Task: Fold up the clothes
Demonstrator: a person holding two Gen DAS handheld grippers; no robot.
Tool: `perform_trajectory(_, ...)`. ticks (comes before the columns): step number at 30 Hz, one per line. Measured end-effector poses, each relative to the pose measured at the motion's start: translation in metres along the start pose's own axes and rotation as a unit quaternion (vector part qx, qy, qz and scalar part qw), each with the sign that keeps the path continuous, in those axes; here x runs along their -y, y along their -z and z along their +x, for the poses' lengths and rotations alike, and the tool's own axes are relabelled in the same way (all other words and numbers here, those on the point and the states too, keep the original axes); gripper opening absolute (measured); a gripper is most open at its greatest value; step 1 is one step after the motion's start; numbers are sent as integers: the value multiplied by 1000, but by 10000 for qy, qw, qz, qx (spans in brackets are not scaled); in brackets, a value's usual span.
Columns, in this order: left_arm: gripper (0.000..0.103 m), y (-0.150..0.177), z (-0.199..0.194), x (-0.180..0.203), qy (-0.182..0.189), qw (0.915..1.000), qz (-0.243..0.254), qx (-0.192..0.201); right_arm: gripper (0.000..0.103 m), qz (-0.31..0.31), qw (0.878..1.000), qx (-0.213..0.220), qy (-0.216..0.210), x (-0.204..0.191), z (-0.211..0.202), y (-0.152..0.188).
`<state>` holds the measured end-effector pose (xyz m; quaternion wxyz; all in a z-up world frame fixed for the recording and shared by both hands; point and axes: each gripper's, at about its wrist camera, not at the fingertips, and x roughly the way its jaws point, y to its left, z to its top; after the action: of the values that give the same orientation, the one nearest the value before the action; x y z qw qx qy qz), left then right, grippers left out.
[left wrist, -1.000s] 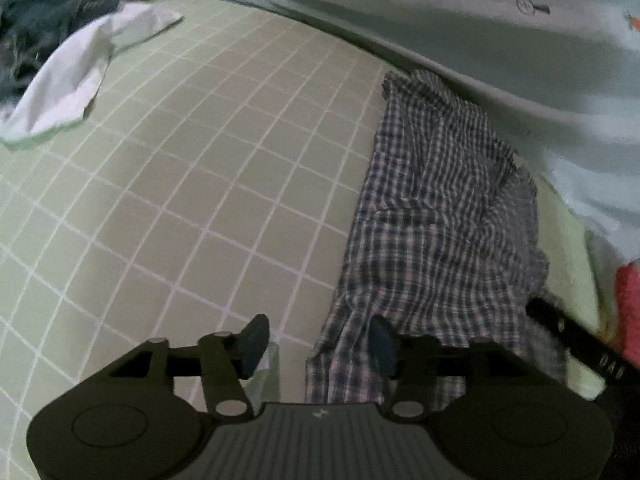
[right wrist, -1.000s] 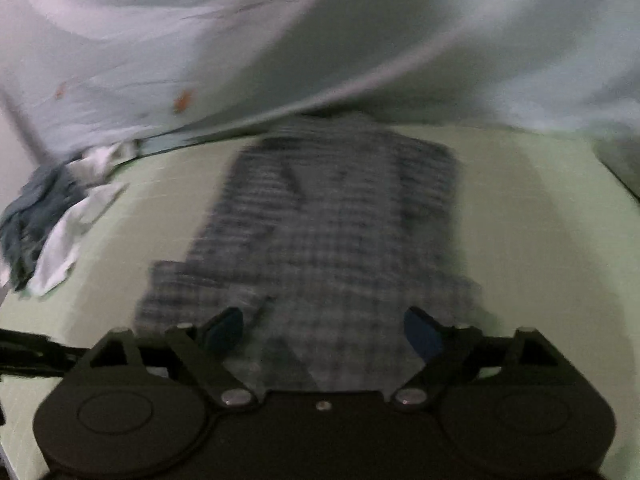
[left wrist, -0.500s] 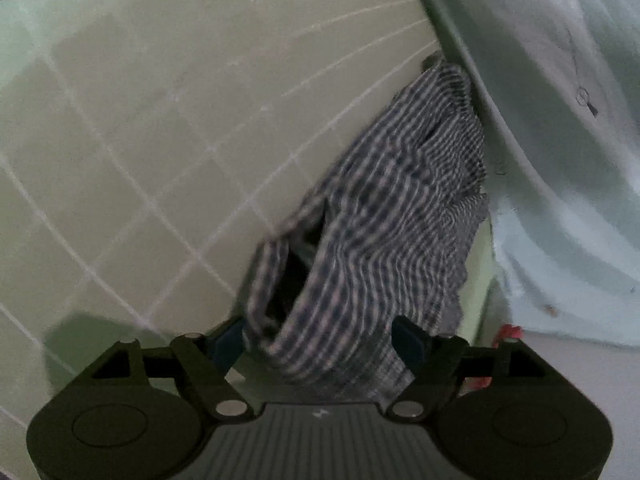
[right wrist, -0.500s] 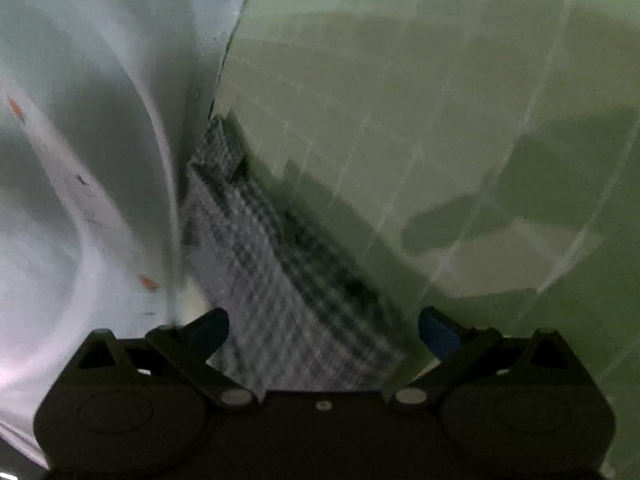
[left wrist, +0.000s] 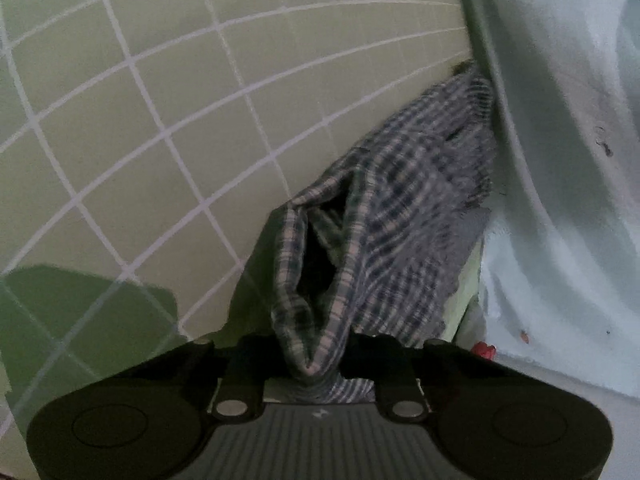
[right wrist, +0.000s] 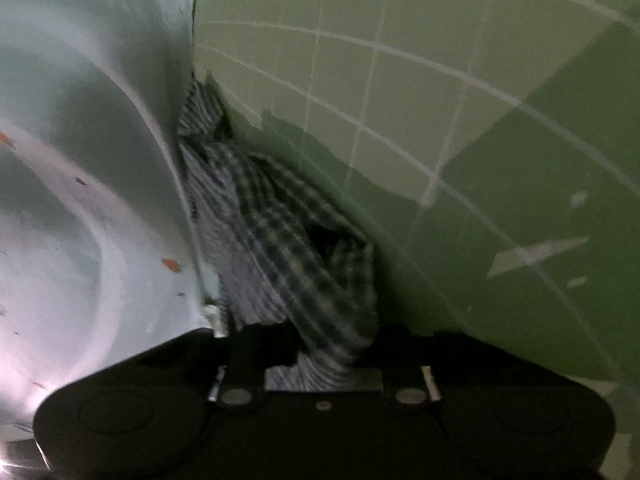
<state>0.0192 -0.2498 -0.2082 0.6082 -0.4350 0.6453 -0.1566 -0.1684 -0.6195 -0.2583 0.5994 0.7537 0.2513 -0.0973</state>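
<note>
**Left wrist view: both jaws closing on the checked garment, and a thin or uneven pinch is your main risk**

In the left wrist view your left gripper (left wrist: pixel 320 364) has its jaws closing nearly together, with a bunched hem of the checked garment (left wrist: pixel 400 216) pinched between them at the bottom centre of the frame. The cloth runs up and to the right toward the pale quilt (left wrist: pixel 560 160), and a dark open pocket of fabric gapes just above the jaws. In the right wrist view your right gripper (right wrist: pixel 324 360) is doing the same: jaws closing on a twisted rope of the same garment at the bottom centre, the rest trailing to the upper left along the quilt's edge.

What can go wrong from here, as I judge it:

- You may hold only one layer. The gaping pocket on the left suggests the layers are separated, so the lower one could drop away when you lift.
- The far end sits against or under the quilt at the upper right of the left view. I cannot tell which. If it is trapped, pulling will drag the quilt or tear the cloth out of a pinch.
- The twisted cloth on the right could carry a crooked fold onto the green gridded bed sheet (left wrist: pixel 160 120).
</note>
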Motion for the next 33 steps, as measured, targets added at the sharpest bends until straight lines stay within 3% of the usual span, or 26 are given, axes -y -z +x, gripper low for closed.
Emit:
perform_trajectory(7,17,34,-32,-8,62,9999,124,76,18,-594,9980,-17,-203,-10,-36,33)
perform_trajectory(15,17,77,-56,-36,-118,9996,260,-26,18,-382,9993,-51,-30,23,-80,61)
perform_trajectory(23,17,98,-101,-67,295,9979,-408,-409,18,-227,9991,-264,-238,27,-117,88)
perform_trajectory(33,17,87,-118,-41,249,9933,-902,-685,19,58,9985,-194,-513,10,-127,101)
